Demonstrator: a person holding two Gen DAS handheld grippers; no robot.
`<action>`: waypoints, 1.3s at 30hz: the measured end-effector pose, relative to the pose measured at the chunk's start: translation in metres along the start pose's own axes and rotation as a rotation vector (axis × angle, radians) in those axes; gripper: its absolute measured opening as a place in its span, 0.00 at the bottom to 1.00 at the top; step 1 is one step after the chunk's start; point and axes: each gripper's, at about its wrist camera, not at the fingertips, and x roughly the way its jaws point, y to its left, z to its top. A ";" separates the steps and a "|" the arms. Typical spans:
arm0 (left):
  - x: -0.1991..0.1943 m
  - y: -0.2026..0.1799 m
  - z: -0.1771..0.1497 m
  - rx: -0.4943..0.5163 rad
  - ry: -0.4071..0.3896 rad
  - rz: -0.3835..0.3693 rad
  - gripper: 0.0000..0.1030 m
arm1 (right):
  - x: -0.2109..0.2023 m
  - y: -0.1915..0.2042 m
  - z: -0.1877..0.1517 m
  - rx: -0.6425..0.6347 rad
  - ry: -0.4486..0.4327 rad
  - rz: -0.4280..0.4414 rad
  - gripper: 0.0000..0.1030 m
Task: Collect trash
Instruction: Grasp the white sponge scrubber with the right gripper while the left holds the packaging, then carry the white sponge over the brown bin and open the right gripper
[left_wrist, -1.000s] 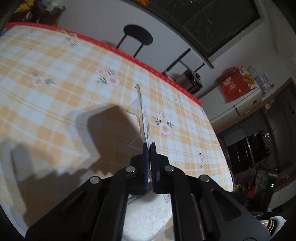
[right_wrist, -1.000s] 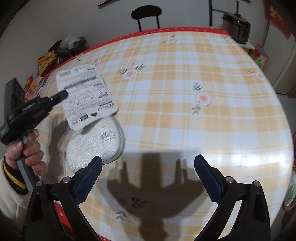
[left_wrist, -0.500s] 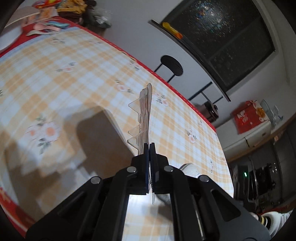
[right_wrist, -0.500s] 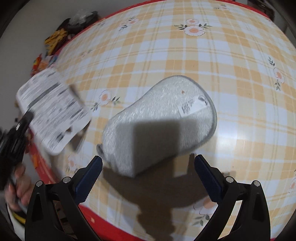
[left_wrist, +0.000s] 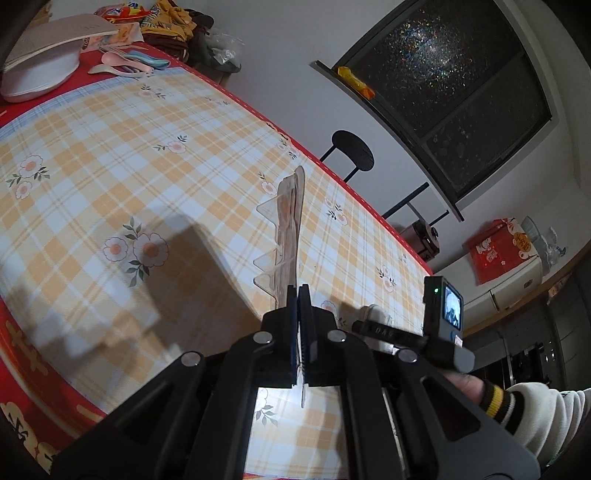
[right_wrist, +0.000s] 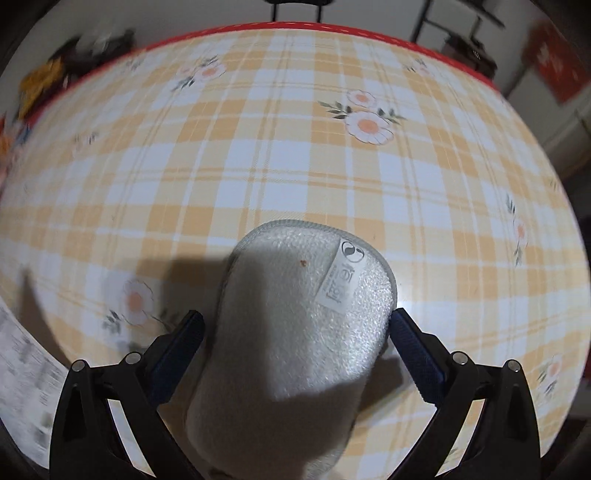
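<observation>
Checked orange-and-white cloth with flower prints and a red border covers the desk, which serves as the landmark for everything here.

Left hand-held gripper hangs above the desk, its two blue-padded jaws pressed tight together on the edge of a flat clear plastic lid. Seen edge-on, the lid stands up from the jaws and casts a broad shadow on the cloth beneath. In the right wrist view its printed face shows as a blur at the desk's left edge.

Right hand-held gripper points steeply down at the desk with its jaws spread wide. Between them, lying on the cloth, is a grey textured foam tray turned bottom up, bearing a small white label. The right pad sits just beside the tray's edge; the left pad stands a little apart from it. Neither pad presses on it.

At the desk's far left corner, in the left wrist view, rest a white bowl under a flat lid, some pastel plastic spoons and snack packets. Beyond the desk's far edge stands a black stool.
</observation>
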 end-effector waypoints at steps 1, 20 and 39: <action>0.000 0.001 0.001 -0.002 -0.003 -0.001 0.05 | 0.000 0.000 -0.001 -0.025 -0.007 0.016 0.96; 0.019 -0.057 -0.005 0.083 0.025 -0.072 0.05 | -0.071 -0.106 -0.046 -0.080 -0.196 0.312 0.89; 0.043 -0.220 -0.051 0.294 0.085 -0.237 0.05 | -0.152 -0.290 -0.093 0.140 -0.429 0.297 0.89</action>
